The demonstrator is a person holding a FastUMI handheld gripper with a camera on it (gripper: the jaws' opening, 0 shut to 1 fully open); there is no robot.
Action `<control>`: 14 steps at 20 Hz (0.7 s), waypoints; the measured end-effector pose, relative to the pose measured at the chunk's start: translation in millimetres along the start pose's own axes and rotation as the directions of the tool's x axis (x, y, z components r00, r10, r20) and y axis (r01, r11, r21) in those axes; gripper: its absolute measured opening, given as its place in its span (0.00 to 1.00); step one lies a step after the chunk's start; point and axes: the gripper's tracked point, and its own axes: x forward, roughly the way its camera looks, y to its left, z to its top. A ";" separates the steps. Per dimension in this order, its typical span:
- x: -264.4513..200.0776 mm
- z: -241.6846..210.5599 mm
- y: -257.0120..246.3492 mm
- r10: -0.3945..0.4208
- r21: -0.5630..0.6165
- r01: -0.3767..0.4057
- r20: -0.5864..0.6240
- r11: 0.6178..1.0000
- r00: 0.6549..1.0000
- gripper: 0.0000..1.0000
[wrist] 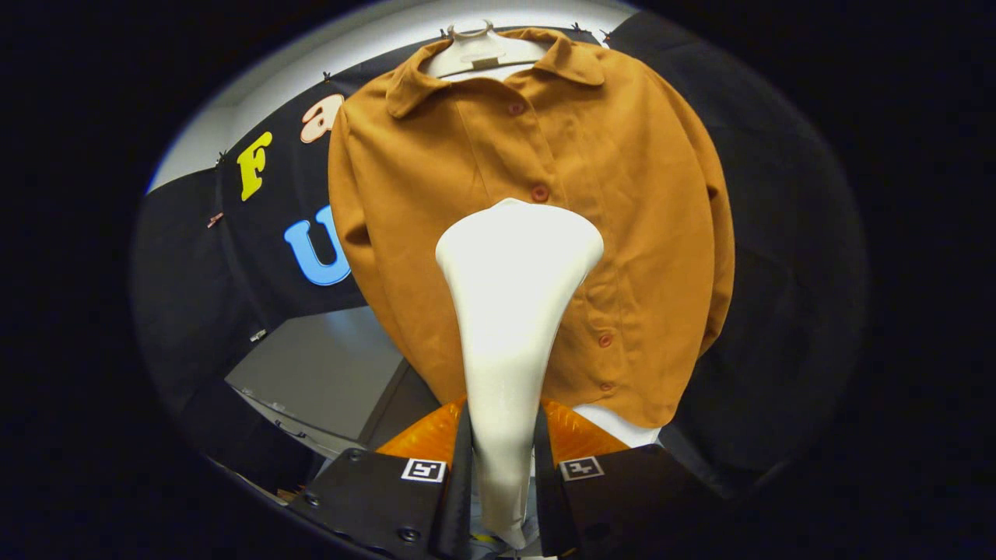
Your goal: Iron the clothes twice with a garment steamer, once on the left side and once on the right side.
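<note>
Grey table sits low beyond the shirt's left hem, clear of the work; brown buttoned shirt hangs flat on a pale hanger against the booth wall, front facing out, presumably so each half of the front can take a pass; garment steamer is clamped by its narrow handle, jaws of the gripper narrow and pressing it from both sides, wide head pointed forward at the shirt's middle, near the button placket; whether the head touches the cloth cannot be told; neither side pass looks committed yet.
</note>
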 end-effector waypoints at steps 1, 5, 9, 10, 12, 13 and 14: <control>-4.6 12.5 -7.3 -0.010 -0.006 0.010 0.029 1.000 1.000 0.38; -13.3 59.8 -40.7 -0.053 -0.019 0.055 0.123 0.998 0.991 0.38; -5.4 84.4 -67.7 -0.069 -0.016 0.073 0.152 0.997 0.986 0.38; 0.0 84.8 -72.1 -0.068 -0.019 0.072 0.145 0.997 0.987 0.38; 10.6 82.8 -80.2 -0.061 -0.018 0.064 0.124 0.998 0.990 0.38; 16.1 80.6 -85.5 -0.063 -0.013 0.065 0.109 0.998 0.992 0.38; 22.6 75.7 -90.6 -0.068 -0.004 0.068 0.090 0.998 0.994 0.38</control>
